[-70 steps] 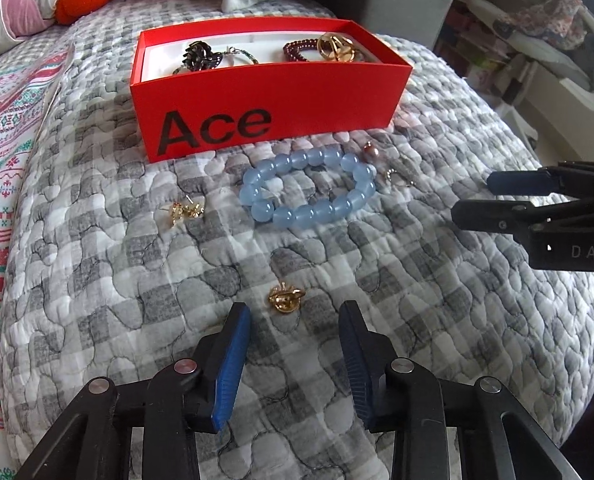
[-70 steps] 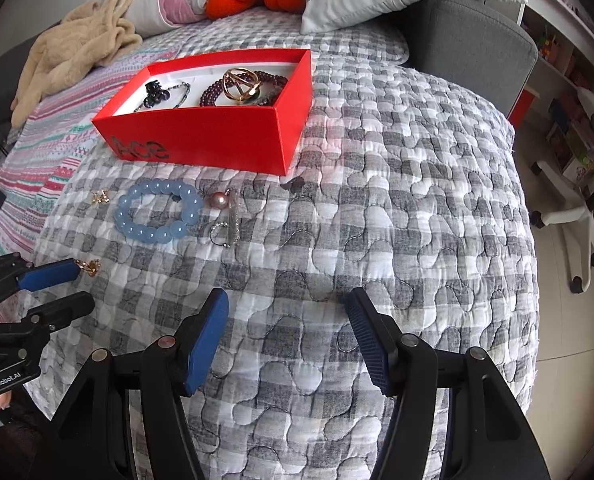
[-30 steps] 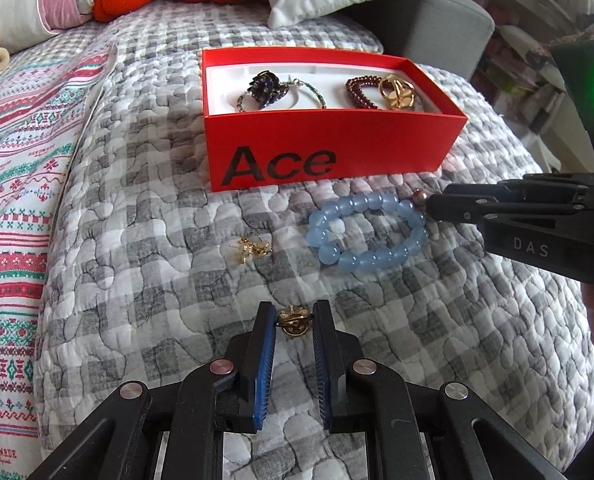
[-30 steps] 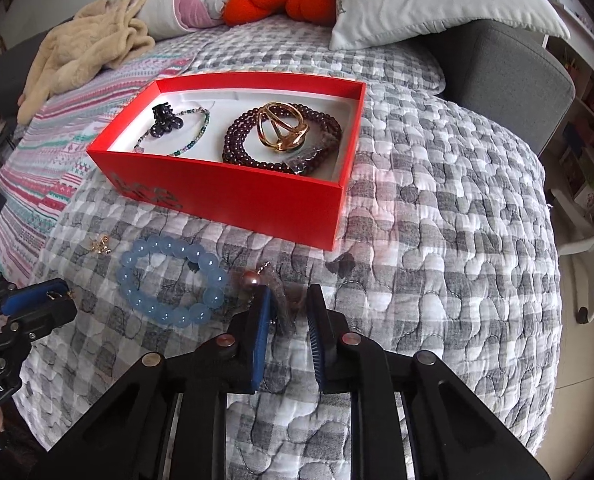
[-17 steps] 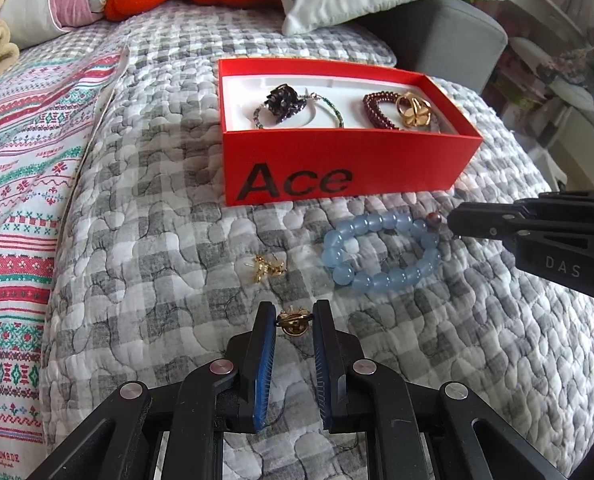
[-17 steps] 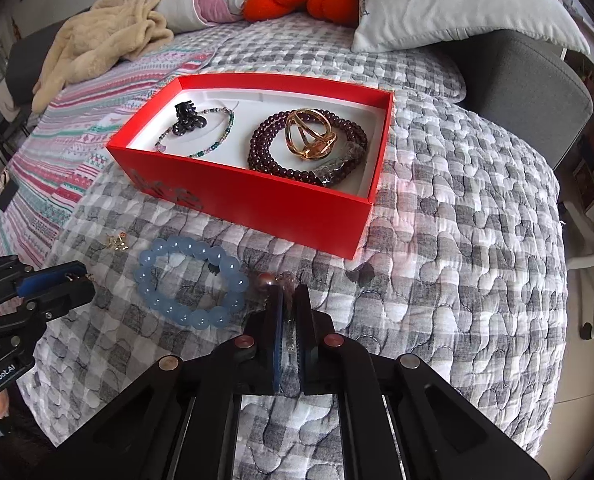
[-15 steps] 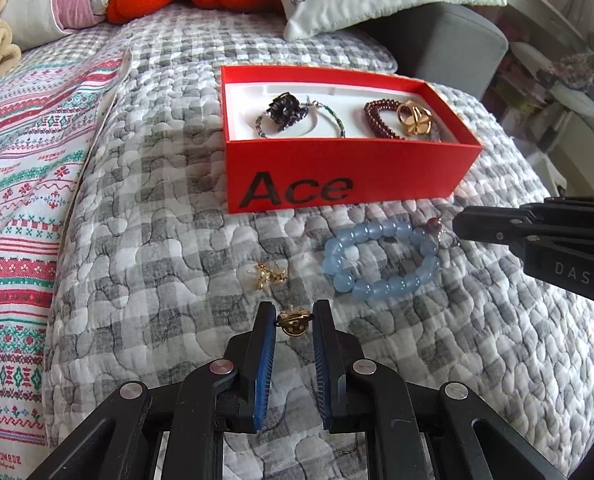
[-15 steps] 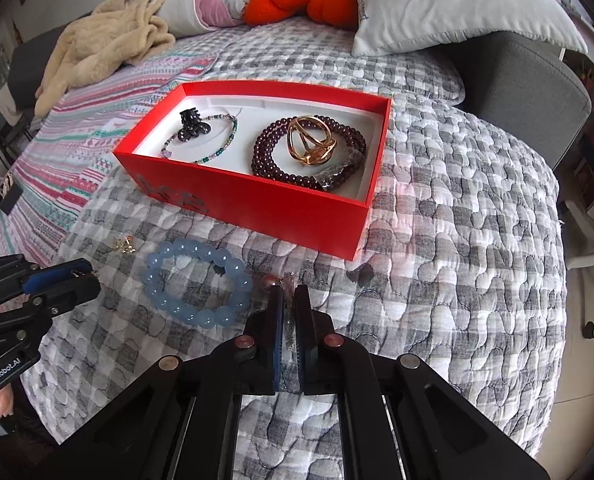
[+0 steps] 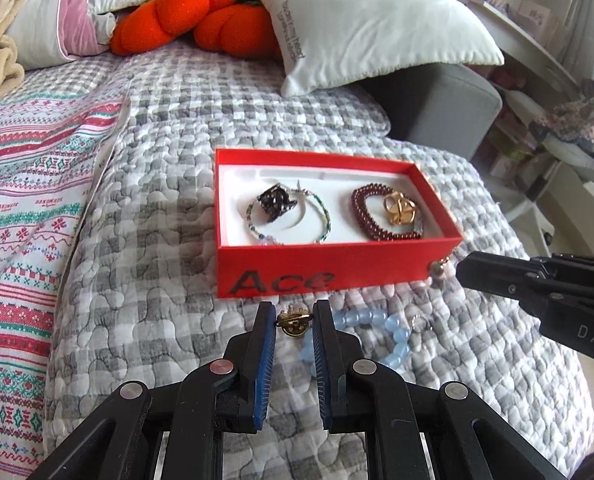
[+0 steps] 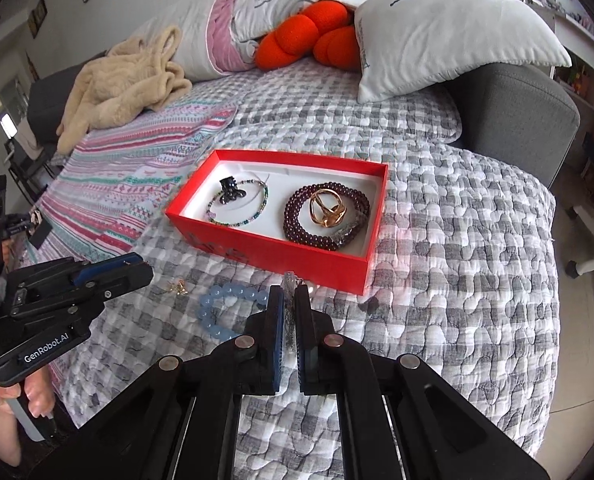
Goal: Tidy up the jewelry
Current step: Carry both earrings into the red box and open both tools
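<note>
A red "Ace" box (image 9: 281,276) (image 10: 367,216) sits on the quilt and holds a dark clip, a thin beaded bracelet, a maroon bead bracelet (image 9: 367,216) and a gold ring piece (image 10: 329,208). My left gripper (image 9: 293,317) is shut on a gold earring (image 9: 293,320), held above the quilt just in front of the box. My right gripper (image 10: 289,294) is shut on a pearl earring (image 9: 437,267), lifted near the box's front right corner. A blue bead bracelet (image 9: 393,336) (image 10: 225,300) and another gold earring (image 10: 178,287) lie on the quilt.
A small silver ring piece (image 9: 420,323) lies beside the blue bracelet. White pillows (image 9: 377,20) and an orange cushion (image 9: 201,12) lie behind the box. A striped blanket (image 9: 21,200) is on the left. The bed drops off at right.
Both grippers closed on their earrings, lifted them off the quilt and moved toward the red box. The blue bracelet stayed on the quilt.
</note>
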Motion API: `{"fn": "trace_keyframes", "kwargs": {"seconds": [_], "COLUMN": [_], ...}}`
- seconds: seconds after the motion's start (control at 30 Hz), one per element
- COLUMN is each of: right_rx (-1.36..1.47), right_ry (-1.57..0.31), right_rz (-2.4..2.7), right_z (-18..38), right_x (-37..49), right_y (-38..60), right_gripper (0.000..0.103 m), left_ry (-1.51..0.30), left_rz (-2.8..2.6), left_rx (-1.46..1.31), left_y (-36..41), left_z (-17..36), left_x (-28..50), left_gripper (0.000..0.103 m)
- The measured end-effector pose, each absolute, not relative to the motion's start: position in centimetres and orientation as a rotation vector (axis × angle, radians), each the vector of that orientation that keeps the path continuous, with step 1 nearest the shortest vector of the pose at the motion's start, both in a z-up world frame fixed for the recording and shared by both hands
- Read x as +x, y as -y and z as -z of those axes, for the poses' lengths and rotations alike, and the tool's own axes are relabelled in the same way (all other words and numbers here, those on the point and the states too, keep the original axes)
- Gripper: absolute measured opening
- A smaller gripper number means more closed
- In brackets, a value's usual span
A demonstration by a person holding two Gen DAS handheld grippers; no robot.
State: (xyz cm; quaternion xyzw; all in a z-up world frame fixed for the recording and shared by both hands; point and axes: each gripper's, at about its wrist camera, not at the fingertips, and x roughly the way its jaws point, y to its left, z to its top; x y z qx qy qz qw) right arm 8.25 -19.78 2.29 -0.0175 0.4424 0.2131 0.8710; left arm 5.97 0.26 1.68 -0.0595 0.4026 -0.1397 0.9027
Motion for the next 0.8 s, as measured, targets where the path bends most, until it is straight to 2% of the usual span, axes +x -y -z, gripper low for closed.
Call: {"fn": "trace_keyframes", "kwargs": {"seconds": [0.37,0.8], "right_rx": [0.034,0.027], "right_ry": [-0.857,-0.878], "right_rz": [-0.462,-0.473], "right_z": [-3.2,-1.4], "right_x": [10.6,13.0], "right_y": [19.8,18.8], "right_gripper": [0.006,0.006], "left_ry": [-0.789,-0.787], "left_rz": [0.287,0.280], "left_rx": [-0.155,-0.128], "left_y": [0.2,0.9], "left_z": [-1.6,-0.4], "left_x": [9.3,12.1], "left_gripper": [0.013,0.013]}}
